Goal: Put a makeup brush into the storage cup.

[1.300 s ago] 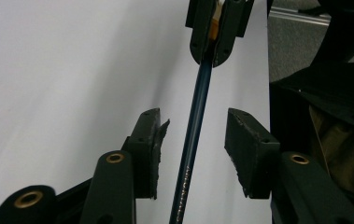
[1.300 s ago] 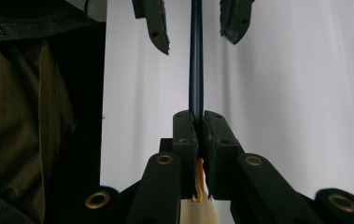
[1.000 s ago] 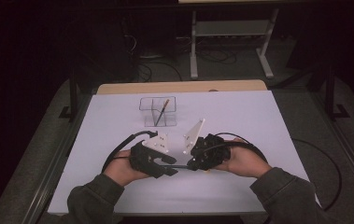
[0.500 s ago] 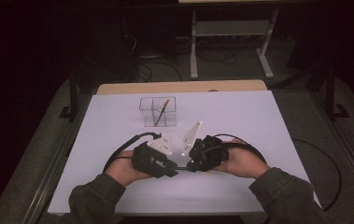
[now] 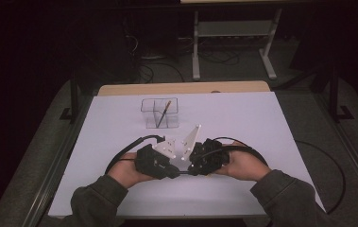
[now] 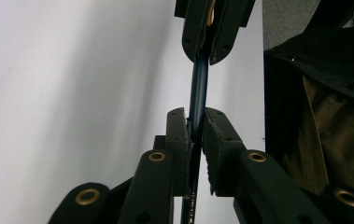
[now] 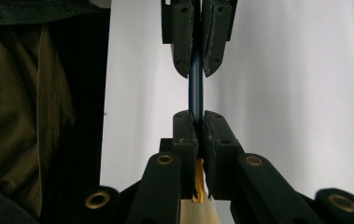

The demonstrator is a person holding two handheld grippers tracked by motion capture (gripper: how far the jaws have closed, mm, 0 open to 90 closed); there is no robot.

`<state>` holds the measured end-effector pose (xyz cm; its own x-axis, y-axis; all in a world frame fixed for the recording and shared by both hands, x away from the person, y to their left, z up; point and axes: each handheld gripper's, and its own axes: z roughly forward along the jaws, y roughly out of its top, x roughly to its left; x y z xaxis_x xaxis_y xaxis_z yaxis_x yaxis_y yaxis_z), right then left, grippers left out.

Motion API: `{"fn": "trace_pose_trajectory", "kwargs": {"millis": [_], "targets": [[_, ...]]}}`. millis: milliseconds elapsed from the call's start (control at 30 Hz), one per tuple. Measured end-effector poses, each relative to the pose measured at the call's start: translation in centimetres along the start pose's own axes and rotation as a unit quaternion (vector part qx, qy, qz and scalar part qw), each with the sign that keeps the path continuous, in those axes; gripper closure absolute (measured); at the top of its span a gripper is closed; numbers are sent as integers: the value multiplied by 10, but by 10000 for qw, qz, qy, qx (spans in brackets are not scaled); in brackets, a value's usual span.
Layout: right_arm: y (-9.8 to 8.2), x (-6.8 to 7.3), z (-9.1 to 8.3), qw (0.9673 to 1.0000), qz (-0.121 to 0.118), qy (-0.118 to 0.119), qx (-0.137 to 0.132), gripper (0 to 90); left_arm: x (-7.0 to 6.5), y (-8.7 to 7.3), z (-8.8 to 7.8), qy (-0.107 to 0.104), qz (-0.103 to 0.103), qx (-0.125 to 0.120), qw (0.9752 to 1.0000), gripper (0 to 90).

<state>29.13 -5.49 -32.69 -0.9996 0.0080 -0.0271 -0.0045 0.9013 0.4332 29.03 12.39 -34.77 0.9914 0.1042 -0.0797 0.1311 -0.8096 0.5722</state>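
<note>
Spanning both tools' jaws, blue pencil (image 6: 198,88) clamped

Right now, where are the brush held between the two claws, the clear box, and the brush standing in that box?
held brush (image 6: 198,88): left gripper view, the blue handle between the two claws.
clear box (image 5: 149,113): high view, its left wall.
boxed brush (image 5: 163,115): high view, mid-handle, leaning in the box.
</note>
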Motion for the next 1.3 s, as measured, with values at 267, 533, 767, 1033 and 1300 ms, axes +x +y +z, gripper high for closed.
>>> {"fn": "trace_pose_trajectory", "kwargs": {"millis": [267, 533, 767, 1033, 1300], "targets": [[0, 1, 0, 9999, -131, -79, 59, 836, 0, 0, 2, -33, 81, 17, 10000, 831], [-1, 0, 1, 9999, -121, -100, 18, 800, 0, -2, 1, -28, 90, -24, 10000, 839], [-6, -5, 2, 9999, 21, -127, -97, 711, 1, -5, -1, -21, 75, -30, 10000, 840], [-12, -11, -5, 9990, 289, -57, -341, 650, 2, -8, -3, 43, 6, -110, 9999, 839], [-19, -18, -11, 9965, 573, -89, -594, 562, 3, -14, -8, 109, -56, -191, 9997, 839]]}}
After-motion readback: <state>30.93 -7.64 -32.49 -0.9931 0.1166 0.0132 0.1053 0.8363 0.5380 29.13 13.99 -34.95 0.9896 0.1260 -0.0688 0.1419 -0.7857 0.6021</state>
